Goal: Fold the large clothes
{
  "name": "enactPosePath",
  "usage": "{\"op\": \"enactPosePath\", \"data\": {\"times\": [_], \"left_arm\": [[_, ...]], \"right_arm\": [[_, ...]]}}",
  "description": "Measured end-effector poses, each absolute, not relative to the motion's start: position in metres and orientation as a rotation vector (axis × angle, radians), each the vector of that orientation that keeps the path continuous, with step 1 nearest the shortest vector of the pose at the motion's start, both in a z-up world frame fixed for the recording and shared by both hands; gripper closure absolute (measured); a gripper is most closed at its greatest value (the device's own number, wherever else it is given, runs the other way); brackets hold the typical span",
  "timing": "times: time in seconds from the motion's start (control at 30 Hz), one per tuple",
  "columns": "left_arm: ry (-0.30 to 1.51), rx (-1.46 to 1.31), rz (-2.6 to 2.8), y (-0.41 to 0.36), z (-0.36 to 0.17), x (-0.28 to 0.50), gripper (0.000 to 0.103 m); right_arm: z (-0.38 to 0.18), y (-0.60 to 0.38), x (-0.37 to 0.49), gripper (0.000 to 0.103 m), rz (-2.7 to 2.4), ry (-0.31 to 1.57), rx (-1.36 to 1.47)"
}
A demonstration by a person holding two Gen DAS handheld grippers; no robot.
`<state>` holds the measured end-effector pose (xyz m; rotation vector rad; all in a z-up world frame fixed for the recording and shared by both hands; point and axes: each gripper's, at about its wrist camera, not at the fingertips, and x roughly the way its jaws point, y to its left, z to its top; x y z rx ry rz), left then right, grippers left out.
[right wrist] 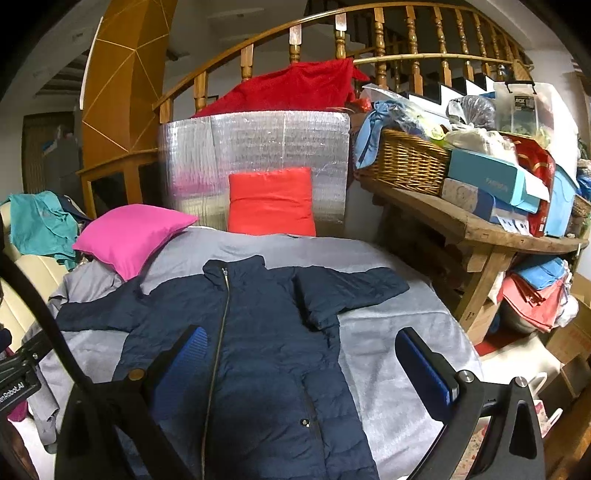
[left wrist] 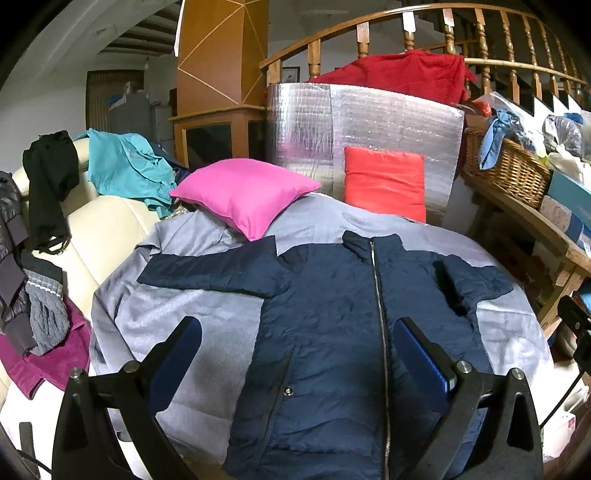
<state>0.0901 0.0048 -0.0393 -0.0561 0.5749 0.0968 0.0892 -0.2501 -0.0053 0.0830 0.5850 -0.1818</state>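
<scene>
Here the navy jacket (left wrist: 332, 332) lies zipped and flat on the grey sheet (left wrist: 192, 314), beyond both grippers, left (left wrist: 297, 325) and right (right wrist: 299, 334), whose fingers stand apart, empty.

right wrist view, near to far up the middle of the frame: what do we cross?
right gripper fingers, open → navy jacket lying zipped on the grey cover → orange-red cushion → silver foil panel → red cloth → wooden banister.
</scene>
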Motion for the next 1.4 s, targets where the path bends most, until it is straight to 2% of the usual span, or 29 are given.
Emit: {"op": "enactPosePath", "data": {"times": [0.37,0.77,1.4], "left_arm": [[0.634,-0.043,0.115,0.003,-0.065,0.103,0.000],[0.644,-0.043,0.158,0.015,-0.084,0.103,0.000],[0.640,-0.028,0.171,0.023,-0.088,0.109,0.000]], "right_arm": [[-0.024,-0.255,0.101,0.000,-0.180,0.614,0.094],[-0.071,-0.275,0.098,0.000,-0.187,0.700,0.152],[-0.073,-0.269,0.108,0.000,-0.205,0.704,0.133]]}}
